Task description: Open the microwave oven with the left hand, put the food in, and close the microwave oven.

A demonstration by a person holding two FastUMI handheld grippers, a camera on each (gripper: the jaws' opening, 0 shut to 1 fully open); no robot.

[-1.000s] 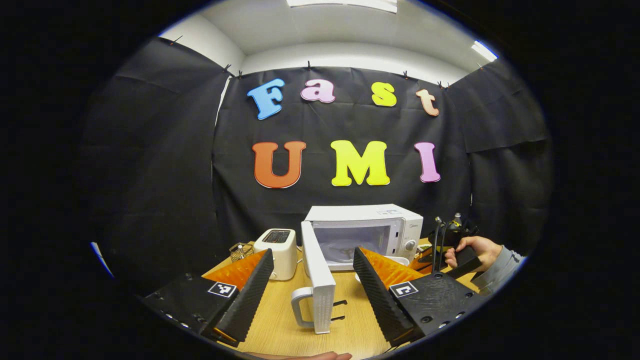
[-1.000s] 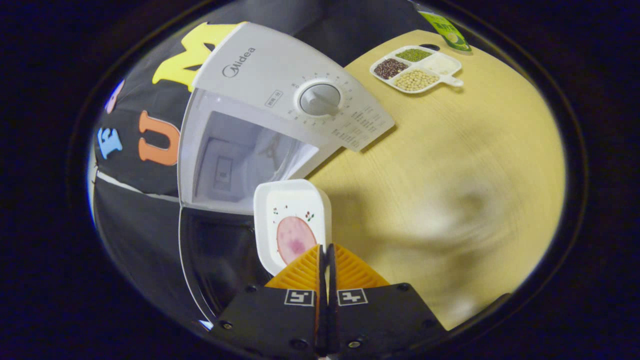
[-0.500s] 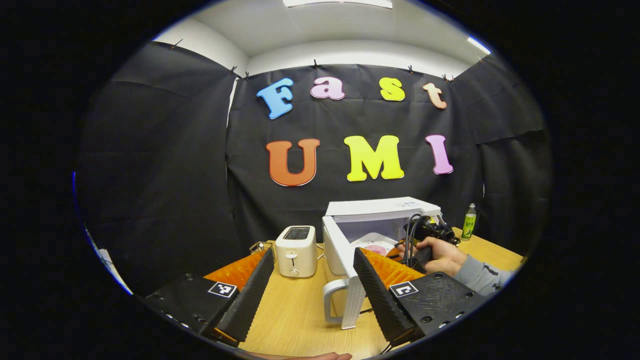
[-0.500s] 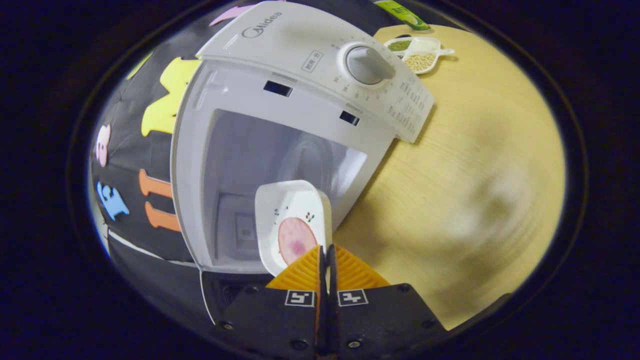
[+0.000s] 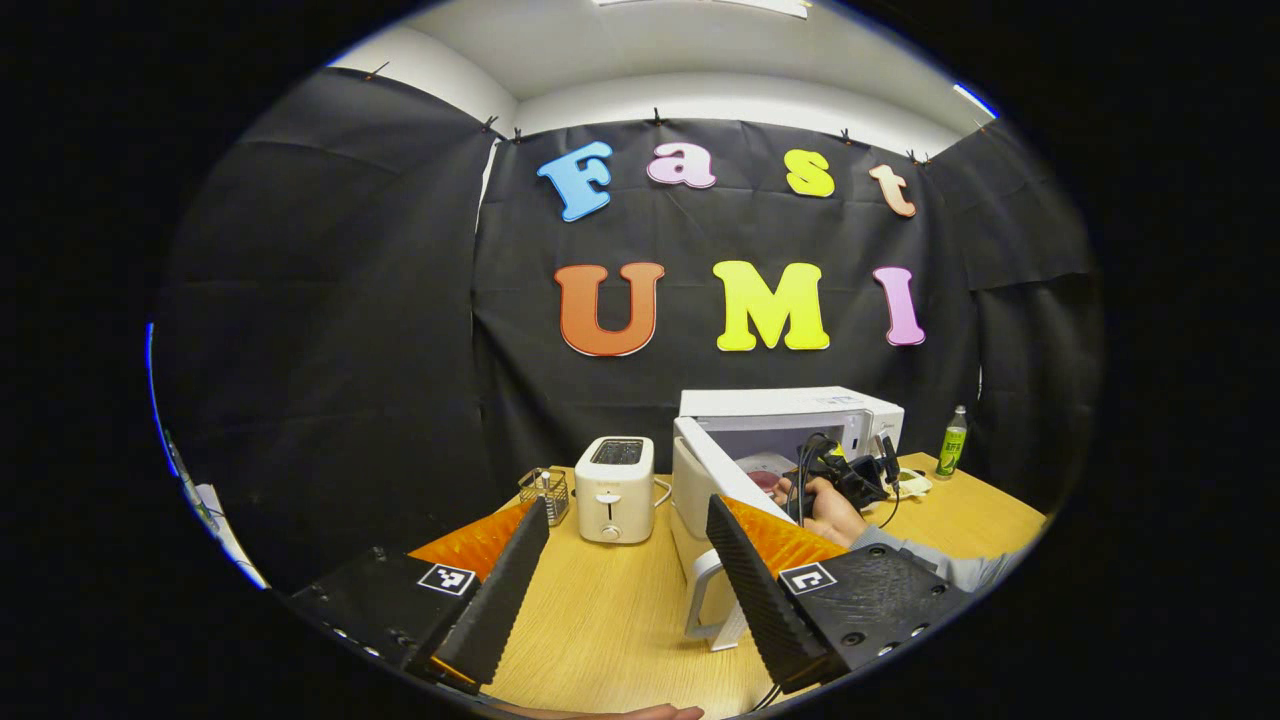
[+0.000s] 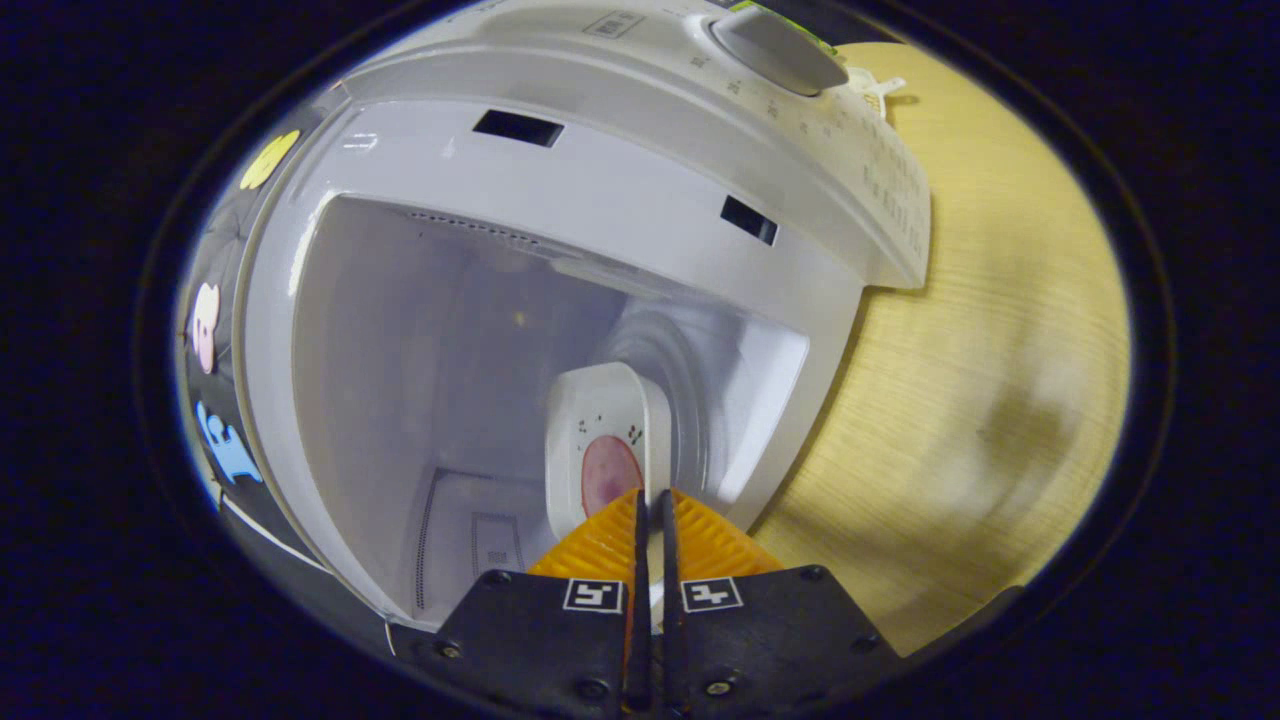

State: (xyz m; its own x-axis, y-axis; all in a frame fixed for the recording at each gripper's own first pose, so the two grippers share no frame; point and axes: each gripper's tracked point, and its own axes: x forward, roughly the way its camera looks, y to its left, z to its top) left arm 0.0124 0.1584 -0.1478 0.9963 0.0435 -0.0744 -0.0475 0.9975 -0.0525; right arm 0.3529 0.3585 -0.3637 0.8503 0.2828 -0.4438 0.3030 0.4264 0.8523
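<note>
Two tongs are at work around the microwave (image 5: pixel 790 430), which stands on the worktop (image 5: pixel 620 610) with its door (image 5: pixel 705 500) swung wide open. In the right gripper view, the right tongs (image 6: pixel 652 520) are pressed together on the near rim of a white dish (image 6: pixel 605 440), both fingers pinching it. The dish carries a pink slice of food (image 6: pixel 610 472) and sits inside the mouth of the microwave's cavity, held above the cavity floor; whether it touches the floor cannot be told. The microwave's dial (image 6: pixel 780 45) shows at the top of that view, above the cavity opening.

In the left gripper view, the left tongs (image 5: pixel 628 560) are spread wide and hold nothing, hanging over the worktop in front of the microwave, well apart from its door. The door's handle (image 5: pixel 700 590) lies just beside the left tongs' right-hand finger in that view. A hand (image 5: pixel 825 505) holding the right tongs reaches into the microwave's opening. A toaster (image 5: pixel 615 475) stands just left of the microwave, and a green bottle (image 5: pixel 950 442) stands to the microwave's right.
</note>
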